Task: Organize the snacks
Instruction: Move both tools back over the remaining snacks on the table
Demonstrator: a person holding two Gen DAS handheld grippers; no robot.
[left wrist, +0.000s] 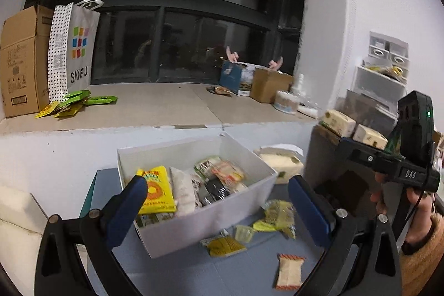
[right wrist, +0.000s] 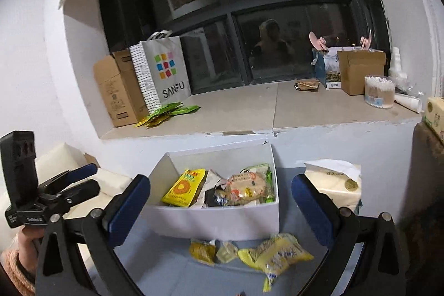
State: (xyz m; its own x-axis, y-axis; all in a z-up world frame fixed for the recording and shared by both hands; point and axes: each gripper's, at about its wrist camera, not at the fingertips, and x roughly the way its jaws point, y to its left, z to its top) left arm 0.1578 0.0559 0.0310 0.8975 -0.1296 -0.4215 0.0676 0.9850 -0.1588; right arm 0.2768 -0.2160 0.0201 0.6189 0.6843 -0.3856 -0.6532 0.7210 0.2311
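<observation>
I'm holding left gripper (left wrist: 219, 201) spread wide, gripping nothing | right gripper (right wrist: 220, 197) likewise gaping — both hovering before the box (right wrist: 222, 221) | loose snacks (right wrist: 274, 251) are lying on the table (left wrist: 249, 273) — just beside it

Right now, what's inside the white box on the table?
The white box holds a pile of snack packets: a yellow packet at the left, a pale orange-printed one on top, a dark one between. Whatever lies beneath them is covered.
</observation>
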